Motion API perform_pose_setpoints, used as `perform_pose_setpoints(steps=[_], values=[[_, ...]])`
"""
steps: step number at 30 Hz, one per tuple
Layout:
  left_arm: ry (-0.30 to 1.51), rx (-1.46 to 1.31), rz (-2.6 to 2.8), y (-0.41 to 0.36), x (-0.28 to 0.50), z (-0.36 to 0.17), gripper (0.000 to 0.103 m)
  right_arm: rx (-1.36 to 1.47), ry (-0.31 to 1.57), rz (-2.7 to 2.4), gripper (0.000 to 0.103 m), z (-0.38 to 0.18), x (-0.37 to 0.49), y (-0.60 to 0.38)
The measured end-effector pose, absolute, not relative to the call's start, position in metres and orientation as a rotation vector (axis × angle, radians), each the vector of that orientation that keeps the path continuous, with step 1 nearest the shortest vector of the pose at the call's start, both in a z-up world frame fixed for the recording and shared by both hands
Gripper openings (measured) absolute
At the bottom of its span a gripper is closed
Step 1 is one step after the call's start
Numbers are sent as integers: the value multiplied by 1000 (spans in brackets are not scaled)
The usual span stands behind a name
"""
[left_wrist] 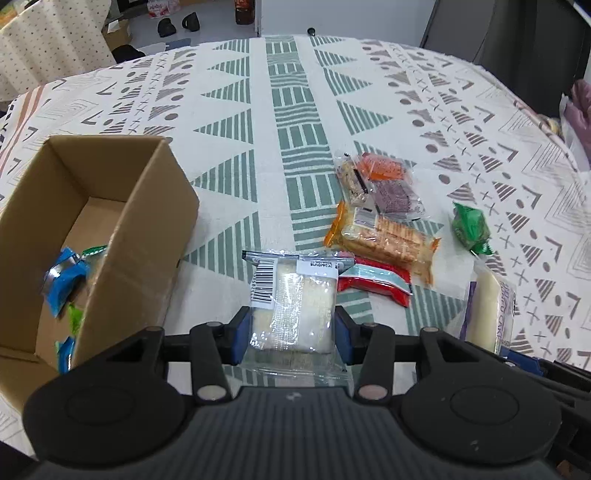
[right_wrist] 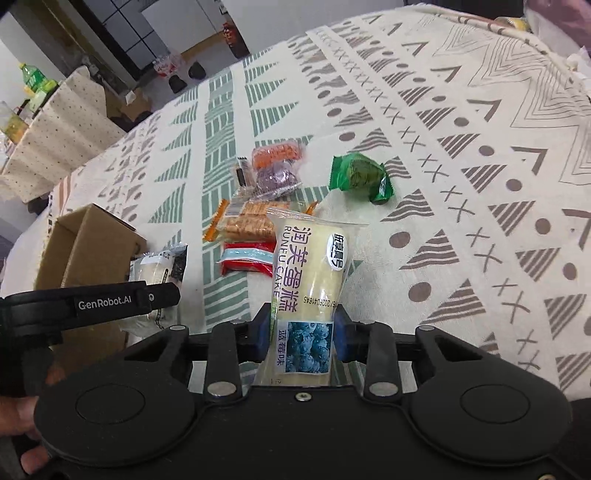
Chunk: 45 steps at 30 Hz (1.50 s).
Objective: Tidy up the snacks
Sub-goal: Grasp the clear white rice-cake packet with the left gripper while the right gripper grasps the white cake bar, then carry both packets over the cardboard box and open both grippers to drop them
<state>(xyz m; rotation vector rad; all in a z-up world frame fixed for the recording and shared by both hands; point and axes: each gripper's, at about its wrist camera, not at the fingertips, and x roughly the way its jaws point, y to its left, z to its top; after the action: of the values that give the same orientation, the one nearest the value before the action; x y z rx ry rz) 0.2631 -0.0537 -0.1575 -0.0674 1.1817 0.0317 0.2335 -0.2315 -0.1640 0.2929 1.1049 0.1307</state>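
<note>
My left gripper (left_wrist: 291, 330) is shut on a clear-wrapped white cake pack (left_wrist: 291, 299) with a barcode, held just right of the open cardboard box (left_wrist: 147, 236). Inside the box lie blue and green wrapped snacks (left_wrist: 64, 280). My right gripper (right_wrist: 303, 330) is shut on a pale blueberry cake pack (right_wrist: 308, 273) with purple lettering, which also shows at the right of the left wrist view (left_wrist: 487, 306). On the cloth lie a cracker pack (left_wrist: 384, 236), a red pack (left_wrist: 376, 282), a green snack (left_wrist: 471, 225) and an orange-and-purple pack (left_wrist: 384, 181).
A patterned tablecloth (left_wrist: 295, 110) covers the table. Past its far edge are a dotted cloth-covered piece of furniture (left_wrist: 51, 40), a bottle (left_wrist: 244, 11) and shoes (left_wrist: 177, 24) on the floor. A person's hand (right_wrist: 26, 435) holds the left gripper's handle.
</note>
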Motion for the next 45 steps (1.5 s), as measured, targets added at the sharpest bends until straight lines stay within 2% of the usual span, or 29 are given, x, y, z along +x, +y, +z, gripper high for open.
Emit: perform_pose_setpoints(steps=[20,33,45], values=[[1024,-119,41,-28,224,-87,45,269,933,199,32,-102,210,-206],[940,-188,112,31,205,-48,45,191,885,304,32,-73,214,-152],[932,-235,212,92,198,-37,45,151,872,374,32,-62,218,-102]])
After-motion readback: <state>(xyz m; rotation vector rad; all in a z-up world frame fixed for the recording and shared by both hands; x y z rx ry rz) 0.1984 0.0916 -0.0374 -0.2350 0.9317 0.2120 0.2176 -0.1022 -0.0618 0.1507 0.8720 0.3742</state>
